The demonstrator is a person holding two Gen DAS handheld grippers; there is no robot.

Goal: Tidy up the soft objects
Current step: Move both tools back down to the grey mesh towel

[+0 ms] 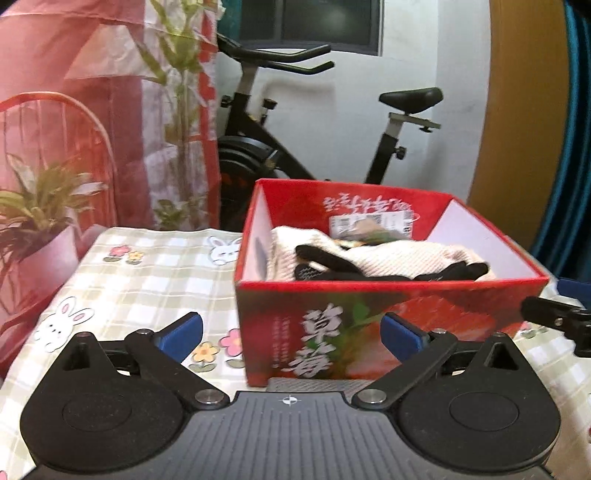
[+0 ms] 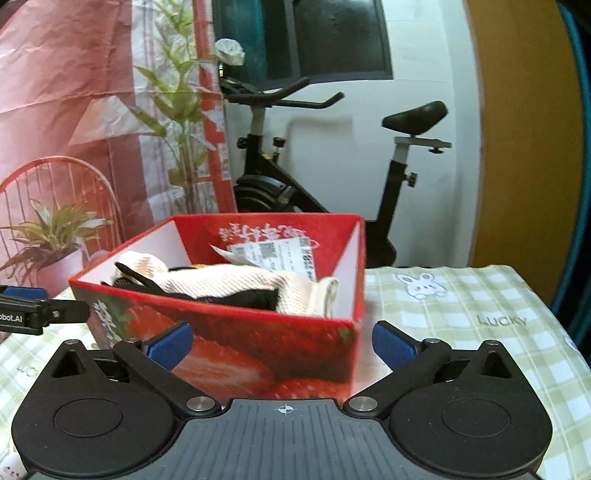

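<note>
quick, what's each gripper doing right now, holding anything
Left gripper: open, holding nothing, in front of the red box.
Right gripper: open, holding nothing, also facing the box.

exercise bike point(image 1: 280, 147), white wall point(image 1: 424, 66), dark window point(image 1: 325, 22)

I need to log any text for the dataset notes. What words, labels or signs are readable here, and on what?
"草莓": red box, front face.
"LUCKY": checked tablecloth.
"obot.AI", cut off: left gripper.
White script on the box's inner wall: upside down, unreadable.
Paper label with codes: too small.
</note>
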